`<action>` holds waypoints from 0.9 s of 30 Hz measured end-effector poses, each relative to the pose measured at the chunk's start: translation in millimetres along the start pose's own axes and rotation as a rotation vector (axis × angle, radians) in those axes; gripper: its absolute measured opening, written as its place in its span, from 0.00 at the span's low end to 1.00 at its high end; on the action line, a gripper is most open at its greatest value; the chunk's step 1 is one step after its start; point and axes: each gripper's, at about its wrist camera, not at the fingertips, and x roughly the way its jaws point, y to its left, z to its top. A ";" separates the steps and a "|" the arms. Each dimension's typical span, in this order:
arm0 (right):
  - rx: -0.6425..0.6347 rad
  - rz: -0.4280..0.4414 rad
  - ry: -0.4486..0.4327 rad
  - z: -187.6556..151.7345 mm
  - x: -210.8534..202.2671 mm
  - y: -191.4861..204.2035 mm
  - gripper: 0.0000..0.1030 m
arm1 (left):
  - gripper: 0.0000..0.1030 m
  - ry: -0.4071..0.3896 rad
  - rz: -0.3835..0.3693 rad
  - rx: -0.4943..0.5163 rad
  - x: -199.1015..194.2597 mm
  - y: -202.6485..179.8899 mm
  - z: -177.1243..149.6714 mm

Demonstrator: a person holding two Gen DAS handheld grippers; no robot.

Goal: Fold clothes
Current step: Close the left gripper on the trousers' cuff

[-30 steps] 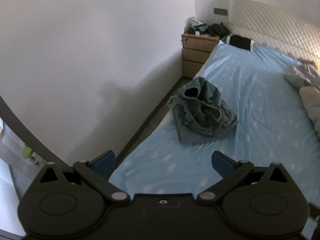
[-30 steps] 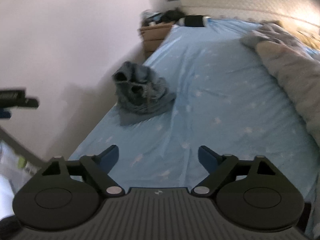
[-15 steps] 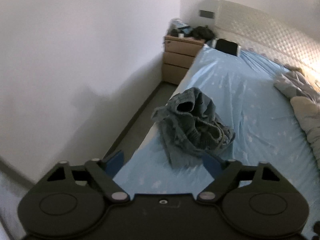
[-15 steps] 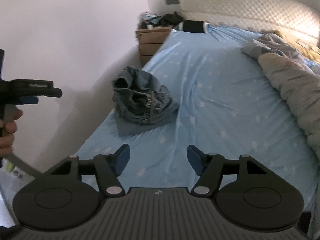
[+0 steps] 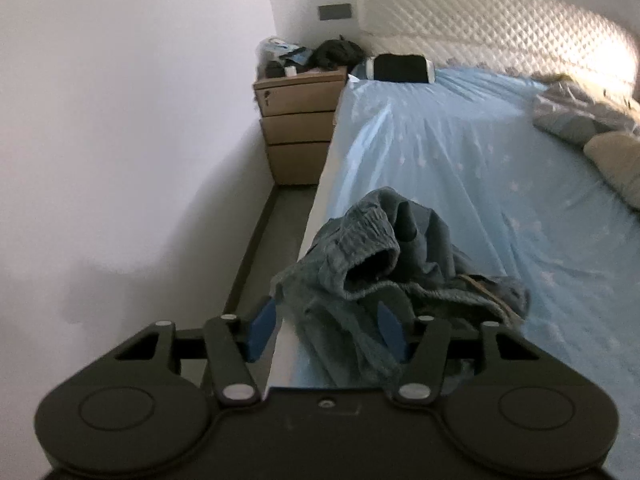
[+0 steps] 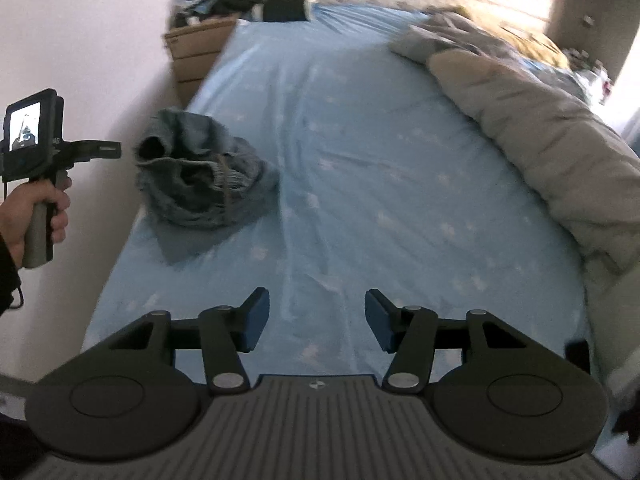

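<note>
A crumpled blue-grey garment [image 5: 384,264], denim-looking with an elasticated opening and a cord showing, lies in a heap on the star-print bedsheet [image 6: 360,160], close to the sheet's wall-side edge and well apart from the grey duvet [image 6: 540,152] on the far side. It is bunched, not folded.

The left gripper [image 5: 326,324] sits right at the heap's near edge with its jaws spread and cloth lying between them; nothing is pinched. The right gripper [image 6: 316,320] hovers over bare sheet, nearer the foot than the heap, jaws spread and empty.

The cloth looks soft but fairly heavy, likely to sag and drag when lifted. The ribbed opening [image 5: 360,240] on top of the heap looks the firmest hold; a seam or hem would also spread it flat.
</note>
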 end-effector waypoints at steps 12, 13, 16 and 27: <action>0.092 -0.135 0.025 13.7 13.2 3.4 0.55 | 0.19 -0.010 0.059 0.134 95.5 -18.8 19.0; 0.093 -0.144 0.022 13.7 13.3 3.7 0.55 | 0.19 0.002 0.061 0.129 99.7 -18.1 21.2; 0.102 -0.145 0.010 14.4 9.8 0.7 0.55 | 0.19 0.036 0.065 0.116 112.4 -16.2 27.8; 0.143 -0.085 -0.017 9.3 6.0 -9.8 0.55 | 0.07 0.025 -0.023 -0.091 75.5 13.8 54.7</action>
